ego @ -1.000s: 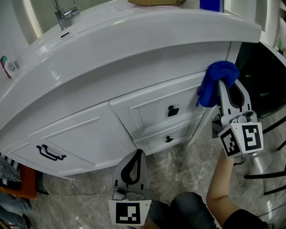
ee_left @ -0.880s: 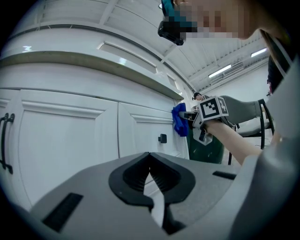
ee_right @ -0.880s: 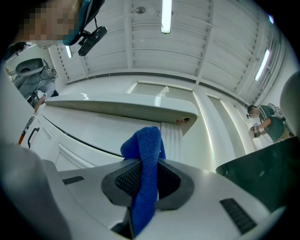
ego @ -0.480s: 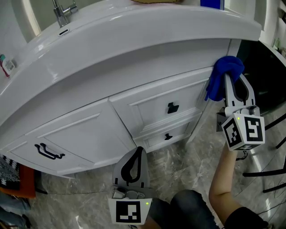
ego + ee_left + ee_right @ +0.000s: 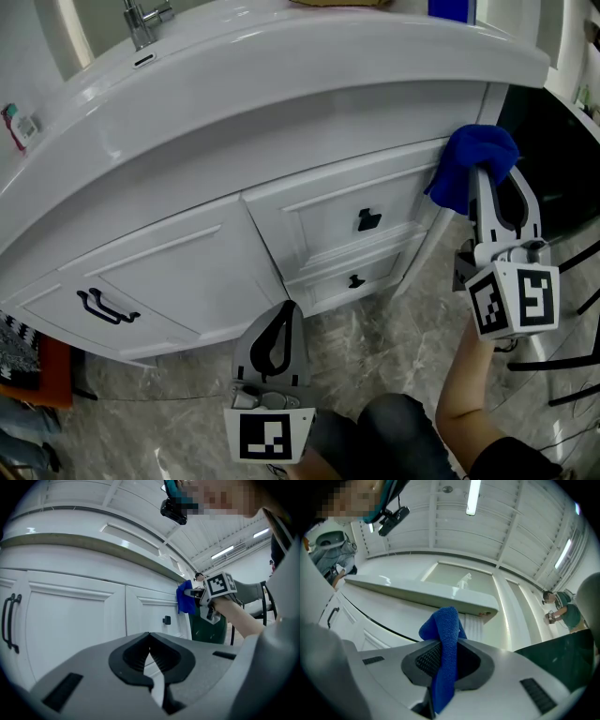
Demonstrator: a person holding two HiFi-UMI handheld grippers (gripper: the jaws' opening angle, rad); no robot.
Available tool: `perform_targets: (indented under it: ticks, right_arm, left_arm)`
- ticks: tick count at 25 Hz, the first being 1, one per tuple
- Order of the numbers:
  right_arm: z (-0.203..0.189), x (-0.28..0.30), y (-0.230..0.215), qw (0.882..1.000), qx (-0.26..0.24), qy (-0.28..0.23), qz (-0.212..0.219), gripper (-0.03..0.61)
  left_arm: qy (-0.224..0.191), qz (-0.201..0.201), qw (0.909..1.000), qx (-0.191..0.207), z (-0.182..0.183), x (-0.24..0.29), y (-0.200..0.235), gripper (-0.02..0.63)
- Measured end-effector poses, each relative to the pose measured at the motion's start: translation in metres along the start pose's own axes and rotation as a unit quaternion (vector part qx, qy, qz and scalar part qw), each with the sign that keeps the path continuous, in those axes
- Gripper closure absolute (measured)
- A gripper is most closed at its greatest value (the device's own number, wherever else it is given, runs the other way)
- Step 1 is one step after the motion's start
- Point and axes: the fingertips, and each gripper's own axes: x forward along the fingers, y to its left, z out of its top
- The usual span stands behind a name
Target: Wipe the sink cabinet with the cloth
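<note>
My right gripper [image 5: 486, 178] is clenched on the blue cloth [image 5: 472, 161]. The cloth's long axis runs up between the fingers, and its bunched end points at the upper right corner of the sink cabinet [image 5: 187, 272], just under the worktop [image 5: 281, 84] rim. Its lower tail is cut off in the right gripper view, and I cannot judge contact with the cabinet. My left gripper [image 5: 286, 314] hangs low, fingers closed on nothing.

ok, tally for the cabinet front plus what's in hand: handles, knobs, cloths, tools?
door handle: 1
knobs: 2
cloth: 1, blue
tools: 2, left tool shut and empty, right tool shut on the cloth
total: 6
</note>
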Motion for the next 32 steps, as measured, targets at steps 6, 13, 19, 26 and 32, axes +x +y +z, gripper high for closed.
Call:
perform_targets:
  ticks: [6, 13, 19, 26, 32]
  right_arm:
    - [0.028, -0.022, 0.095, 0.992, 0.052, -0.032, 0.114, 0.52]
    - [0.025, -0.027, 0.188, 0.974, 0.087, -0.015, 0.207, 0.52]
    - [0.006, -0.021, 0.217, 0.97, 0.103, 0.001, 0.22, 0.52]
    - [-0.018, -0.012, 0.231, 0.973, 0.09, 0.0, 0.211, 0.52]
    - [-0.023, -0.011, 0.23, 0.974, 0.088, -0.025, 0.209, 0.52]
  left_arm:
    - [0.011, 0.016, 0.9995, 0.027, -0.002, -0.008, 0.017, 0.609]
    - [0.01, 0.038, 0.9988, 0.028, -0.003, -0.019, 0.032, 0.609]
    - [0.014, 0.043, 0.9986, 0.029, -0.004, -0.024, 0.035, 0.609]
    - [0.003, 0.041, 0.9991, 0.007, -0.002, -0.02, 0.029, 0.609]
    - [-0.007, 0.022, 0.9996, 0.018, -0.006, -0.01, 0.022, 0.609]
